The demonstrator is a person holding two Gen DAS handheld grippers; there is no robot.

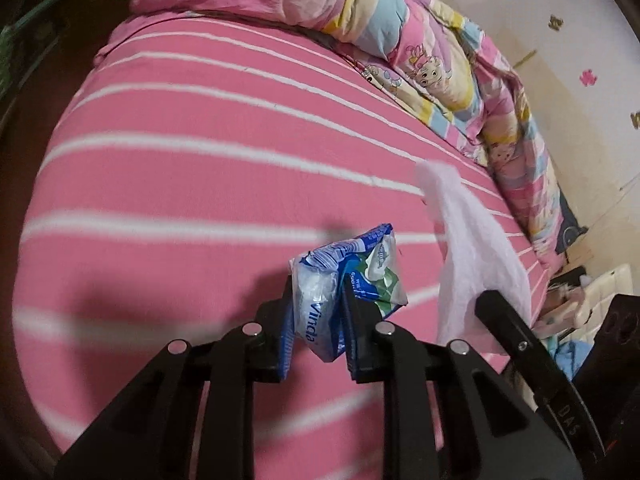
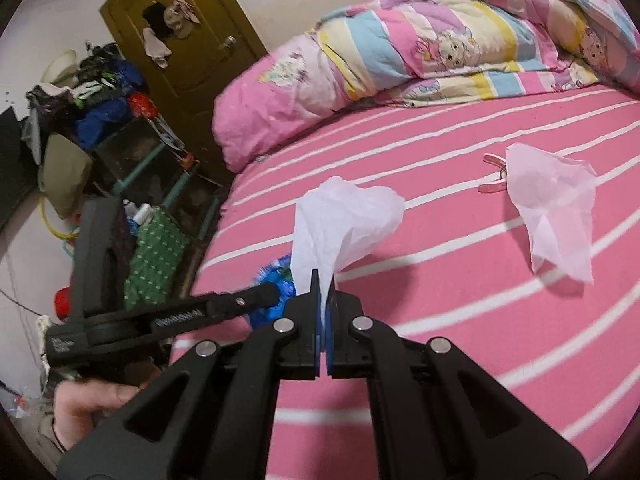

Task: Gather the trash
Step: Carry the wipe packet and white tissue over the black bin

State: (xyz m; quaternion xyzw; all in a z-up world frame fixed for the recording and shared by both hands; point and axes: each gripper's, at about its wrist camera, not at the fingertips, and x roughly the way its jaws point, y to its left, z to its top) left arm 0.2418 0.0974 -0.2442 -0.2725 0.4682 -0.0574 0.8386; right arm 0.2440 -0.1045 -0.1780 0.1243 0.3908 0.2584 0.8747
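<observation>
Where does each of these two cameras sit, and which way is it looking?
Left wrist: on the left gripper, facing along its fingers over the striped bed; it clamps a tissue packet.
Right wrist: on the right gripper, facing the bed, quilt and door; it pinches a white tissue; a hand shows.
Shared: bed, quilt, packet, held tissue.

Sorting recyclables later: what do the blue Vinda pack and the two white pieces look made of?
Vinda pack: thin plastic film, glossy, crinkled with sharp highlights.
Held white piece: likely tissue paper, matte, soft and translucent, crumpled.
Loose white piece on the bed: apparently the same tissue, with limp folds.
</observation>
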